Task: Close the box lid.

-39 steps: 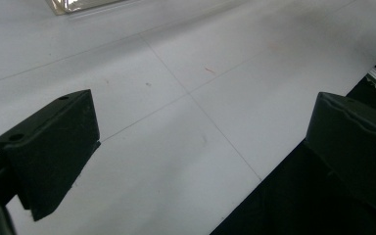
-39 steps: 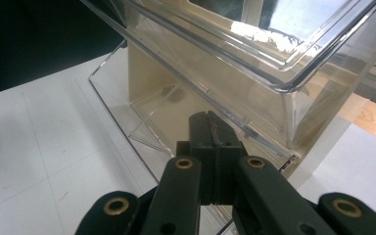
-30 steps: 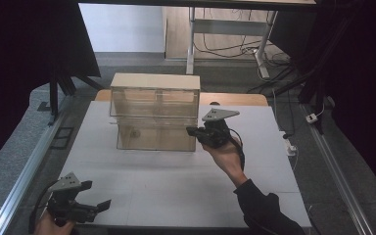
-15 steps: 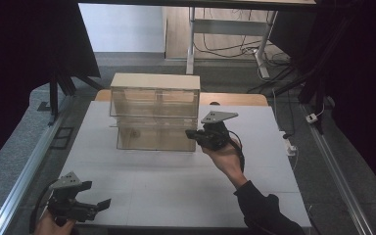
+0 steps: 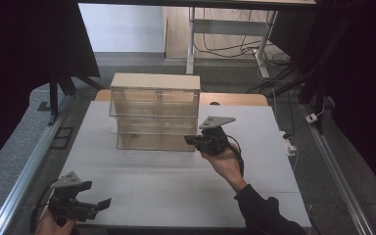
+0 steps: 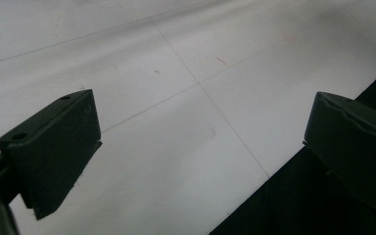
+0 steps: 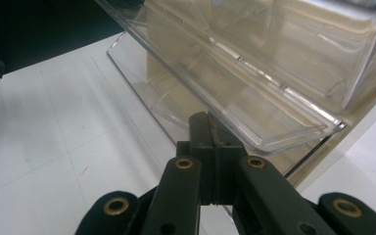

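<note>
Right gripper [image 5: 192, 140], jaws pressed together at the lower right front corner of a clear plastic drawer cabinet [image 5: 154, 112]; whether a thin drawer edge or tab is pinched between them cannot be told. The cabinet stands at the far middle of the white table [image 5: 176, 186], its middle drawer [image 7: 254, 103] protruding slightly. Left gripper [image 5: 104, 201], jaws wide apart, empty, hovers at the near left edge. Step judged: working the bottom drawer; next, a straight, level pull toward the person.

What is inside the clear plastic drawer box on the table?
Through the clear walls of the drawer box, its compartments look empty. The beige lid hides the top from above, and the right tool covers the lower front corner.
</note>
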A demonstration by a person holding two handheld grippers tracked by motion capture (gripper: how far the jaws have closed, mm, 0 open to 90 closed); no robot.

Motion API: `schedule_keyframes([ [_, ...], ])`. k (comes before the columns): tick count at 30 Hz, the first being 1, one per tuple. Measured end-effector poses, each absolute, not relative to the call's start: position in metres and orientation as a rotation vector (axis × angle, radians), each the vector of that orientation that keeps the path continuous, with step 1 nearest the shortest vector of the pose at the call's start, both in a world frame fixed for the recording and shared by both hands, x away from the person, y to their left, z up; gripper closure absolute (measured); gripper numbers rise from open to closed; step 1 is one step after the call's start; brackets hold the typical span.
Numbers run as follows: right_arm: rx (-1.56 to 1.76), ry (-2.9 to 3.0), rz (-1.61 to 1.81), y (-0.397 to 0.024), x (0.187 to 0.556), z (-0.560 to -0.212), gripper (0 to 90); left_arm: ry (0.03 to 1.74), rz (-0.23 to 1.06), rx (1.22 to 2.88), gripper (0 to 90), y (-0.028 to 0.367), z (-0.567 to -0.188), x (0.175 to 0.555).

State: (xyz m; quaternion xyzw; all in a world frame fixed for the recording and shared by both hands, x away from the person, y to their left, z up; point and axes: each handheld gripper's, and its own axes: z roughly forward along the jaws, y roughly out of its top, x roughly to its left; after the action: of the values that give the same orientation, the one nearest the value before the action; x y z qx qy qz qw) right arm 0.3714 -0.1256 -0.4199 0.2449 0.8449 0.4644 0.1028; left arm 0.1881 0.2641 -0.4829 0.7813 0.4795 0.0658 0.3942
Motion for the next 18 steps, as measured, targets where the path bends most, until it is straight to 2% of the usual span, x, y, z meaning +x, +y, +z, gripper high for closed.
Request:
schedule_keyframes([
  [18, 0.745, 2.533, 1.311, -0.134, 0.366, -0.438, 89.8, 1.225, 0.173, 1.98, 0.2, 0.264, -0.482, 0.187],
])
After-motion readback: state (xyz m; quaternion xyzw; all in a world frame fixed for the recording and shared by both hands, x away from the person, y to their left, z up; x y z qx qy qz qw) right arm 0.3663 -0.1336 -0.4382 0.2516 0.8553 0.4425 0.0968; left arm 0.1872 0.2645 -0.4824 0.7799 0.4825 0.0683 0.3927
